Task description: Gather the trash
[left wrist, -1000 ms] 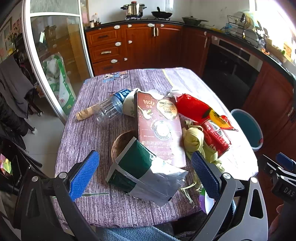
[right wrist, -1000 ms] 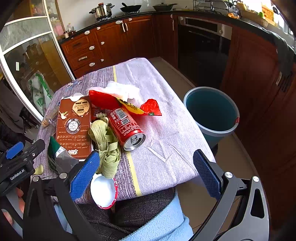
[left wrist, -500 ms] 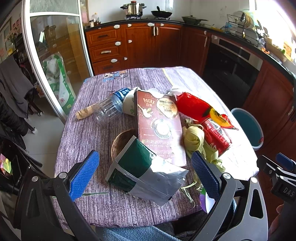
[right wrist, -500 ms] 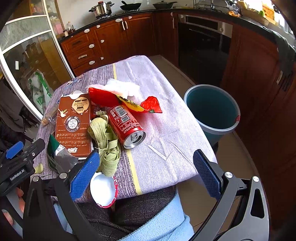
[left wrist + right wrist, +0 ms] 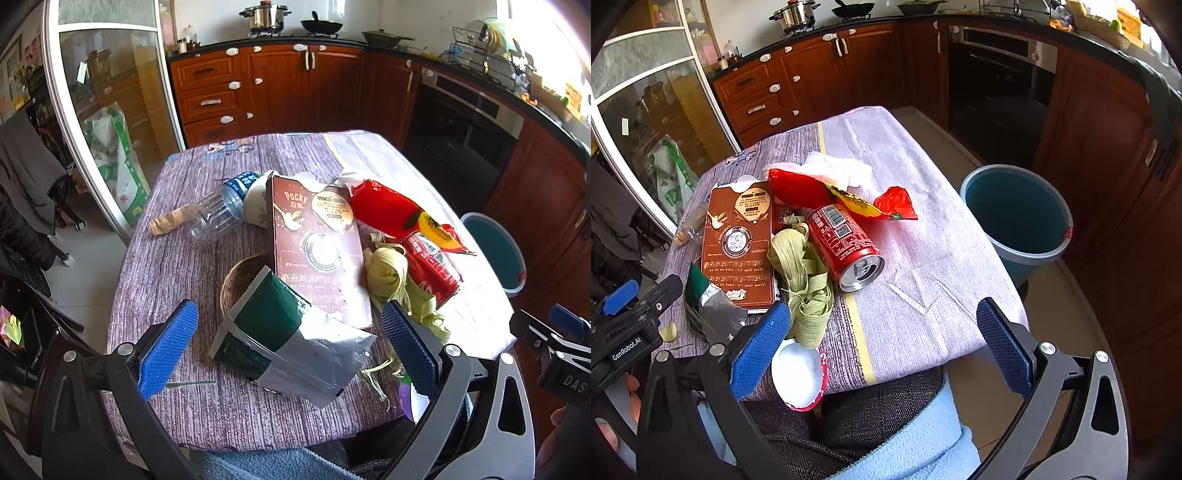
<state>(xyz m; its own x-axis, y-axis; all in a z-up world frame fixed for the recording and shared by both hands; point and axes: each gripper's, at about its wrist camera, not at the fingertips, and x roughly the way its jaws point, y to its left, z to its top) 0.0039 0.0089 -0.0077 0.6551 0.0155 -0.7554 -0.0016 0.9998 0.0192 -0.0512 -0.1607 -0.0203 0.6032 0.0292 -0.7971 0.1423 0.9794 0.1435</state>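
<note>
Trash lies on the purple-clothed table (image 5: 177,266): a green and silver foil bag (image 5: 288,336), a brown Pocky box (image 5: 317,240), a red can (image 5: 846,243) on its side, a red snack wrapper (image 5: 812,192), pale green leaf strips (image 5: 805,273), a clear plastic bottle (image 5: 218,210), a white cup (image 5: 258,199) and a white lid (image 5: 796,373) at the near edge. My left gripper (image 5: 291,347) hovers open just above the foil bag. My right gripper (image 5: 882,343) is open over the table's near right edge. A teal bin (image 5: 1015,210) stands on the floor to the right.
White tissue (image 5: 838,170) lies behind the red wrapper. A brown bowl (image 5: 240,280) sits partly under the foil bag. Wooden cabinets (image 5: 273,92) and a black oven (image 5: 997,92) line the far walls. A glass door (image 5: 107,122) is at left. The person's lap (image 5: 871,424) is below.
Both views have shifted very slightly, as the grippers drift a little toward the table. Nothing on the table has moved and both grippers stay open.
</note>
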